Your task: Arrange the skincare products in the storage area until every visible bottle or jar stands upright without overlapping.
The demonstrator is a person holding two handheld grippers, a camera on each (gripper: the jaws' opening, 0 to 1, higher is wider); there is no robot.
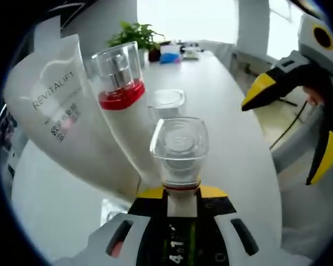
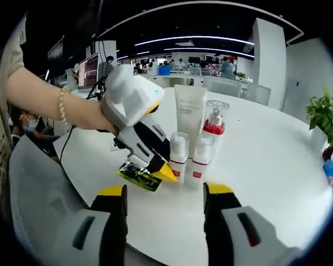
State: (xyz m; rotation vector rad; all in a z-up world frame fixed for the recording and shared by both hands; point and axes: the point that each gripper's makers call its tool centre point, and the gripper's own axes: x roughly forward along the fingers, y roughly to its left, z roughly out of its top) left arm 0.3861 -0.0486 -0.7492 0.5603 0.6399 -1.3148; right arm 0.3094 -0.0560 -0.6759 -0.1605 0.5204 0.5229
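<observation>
left tool (image 2: 150,166) closed on small clear-capped bottle (image 1: 179,149), near tube (image 2: 190,113) and pump bottle (image 2: 213,124) on worktop (image 2: 277,166); right tool (image 2: 165,208) open, empty. best set down upright, clear of neighbours.

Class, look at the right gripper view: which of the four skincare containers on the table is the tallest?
The white tube at the back left: flat and broad, it rises above the red-collared pump bottle beside it and the two small bottles in front.

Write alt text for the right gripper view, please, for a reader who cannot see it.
The left gripper, held by a person's hand, reaches four upright skincare products grouped on a white table. The right gripper waits open in front.
</observation>
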